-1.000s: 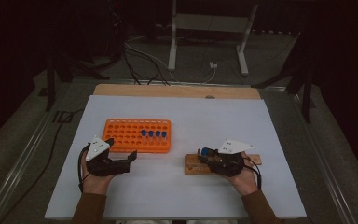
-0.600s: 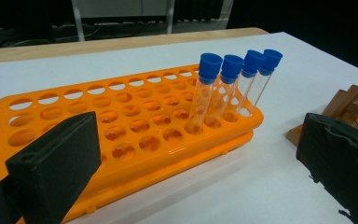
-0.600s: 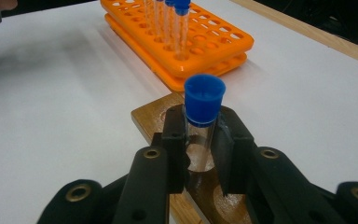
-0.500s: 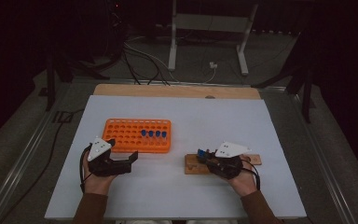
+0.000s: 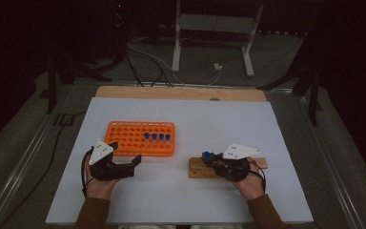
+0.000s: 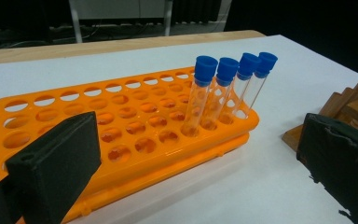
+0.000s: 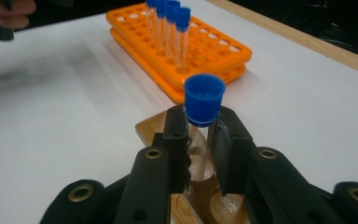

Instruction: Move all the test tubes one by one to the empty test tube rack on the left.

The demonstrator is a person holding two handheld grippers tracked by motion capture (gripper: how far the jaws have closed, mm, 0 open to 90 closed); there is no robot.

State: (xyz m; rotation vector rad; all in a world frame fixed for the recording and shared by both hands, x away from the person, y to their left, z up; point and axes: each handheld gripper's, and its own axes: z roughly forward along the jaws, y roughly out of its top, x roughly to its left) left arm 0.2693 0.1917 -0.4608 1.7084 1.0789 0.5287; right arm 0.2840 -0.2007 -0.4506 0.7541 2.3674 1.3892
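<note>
Your right tongs (image 7: 199,140) have just closed on the tube (image 7: 202,105) below its blue cap, so it lifts straight from the wooden stand (image 5: 198,168). Your left tongs (image 6: 200,154) wait released before the rack (image 6: 121,126) beyond.

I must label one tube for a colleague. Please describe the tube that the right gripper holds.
Find the wooden block right of the orange rack. The blue-capped tube stands over it, clamped by the right gripper. The other four tubes sit in the rack.

Five blue-capped tubes (image 7: 204,105) in all, four in one orange rack (image 5: 124,138), one at what looks like one wooden block (image 5: 198,168).
</note>
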